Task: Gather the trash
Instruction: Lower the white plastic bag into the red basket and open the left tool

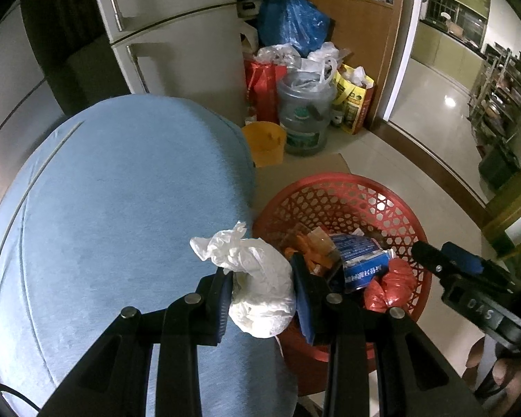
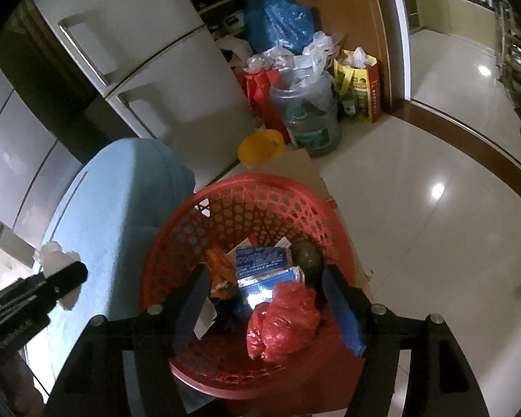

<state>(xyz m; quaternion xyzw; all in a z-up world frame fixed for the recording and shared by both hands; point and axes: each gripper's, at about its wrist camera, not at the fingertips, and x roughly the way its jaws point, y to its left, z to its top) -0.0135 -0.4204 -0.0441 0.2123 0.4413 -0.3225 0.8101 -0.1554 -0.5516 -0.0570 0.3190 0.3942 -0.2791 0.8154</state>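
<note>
Red perforated plastic basket (image 2: 260, 208) on the pale tiled floor (image 2: 416, 226) is the largest of the task's things, and it already holds several pieces: a blue printed packet (image 2: 260, 260), a crumpled red plastic bag (image 2: 281, 319), orange wrappers (image 2: 218, 267) and a dull round object against the far wall that I cannot identify. So collecting looks well advanced. What remains, as far as shown, is one crumpled white plastic bag (image 1: 257, 285), gripped between the pads of the left gripper (image 1: 264, 299) at the right edge of the light blue upholstered cushion (image 1: 114, 226), just beside the basket rim; it has yet to go over and in. The rest of the cushion top in view carries no other litter. The right gripper (image 2: 271, 309) hangs over the basket with its jaws spread wide and nothing between them.

Around this, a white two-door fridge (image 1: 177, 34) stands behind the cushion; next to it sit a blue plastic sack (image 1: 291, 21), a clear water jug stuffed with bags (image 1: 305, 111), a yellow printed bag (image 1: 357, 100) and a small orange bucket (image 1: 264, 142). A doorway on the right opens to a kitchen.
</note>
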